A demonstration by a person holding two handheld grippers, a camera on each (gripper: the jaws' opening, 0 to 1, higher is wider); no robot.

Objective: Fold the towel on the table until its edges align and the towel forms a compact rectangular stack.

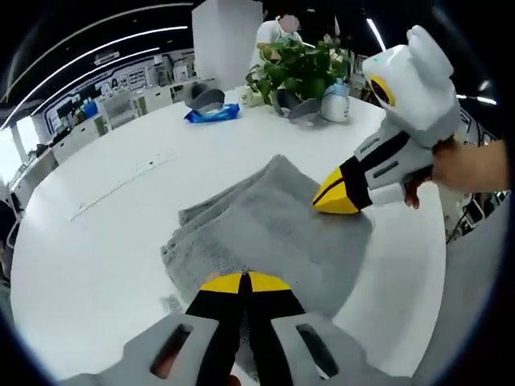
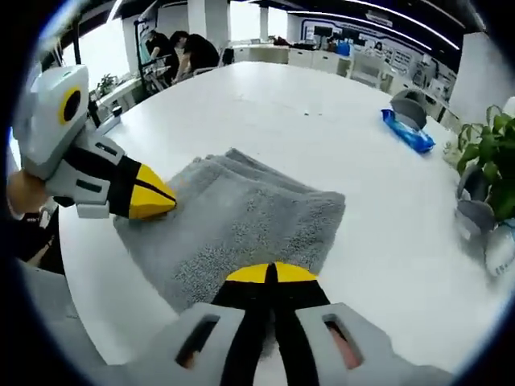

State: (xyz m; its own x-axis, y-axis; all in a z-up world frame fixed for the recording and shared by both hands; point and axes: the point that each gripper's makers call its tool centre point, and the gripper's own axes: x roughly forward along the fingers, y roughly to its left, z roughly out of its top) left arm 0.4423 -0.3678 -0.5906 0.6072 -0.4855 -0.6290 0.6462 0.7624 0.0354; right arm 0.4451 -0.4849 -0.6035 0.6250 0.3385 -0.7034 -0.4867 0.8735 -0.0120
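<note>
Both grippers, left gripper [image 1: 244, 283] and right gripper [image 2: 272, 273], press jaws-together onto near corners of folded grey towel [image 1: 265, 225] on white table [image 1: 121, 217], probably flattening the stack.

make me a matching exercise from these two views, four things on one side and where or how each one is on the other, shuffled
Things:
1. grey terry towel
2. flat blue plastic packet
3. green leafy potted plant
4. left gripper

Places or states:
A. far side of the round white table, beside a grey rounded object
B. jaws together, tips on the near towel edge
C. folded in layers, lying on the table between both grippers
D. at the table's far edge, next to a small clear bottle

Pairs: 1-C, 2-A, 3-D, 4-B
</note>
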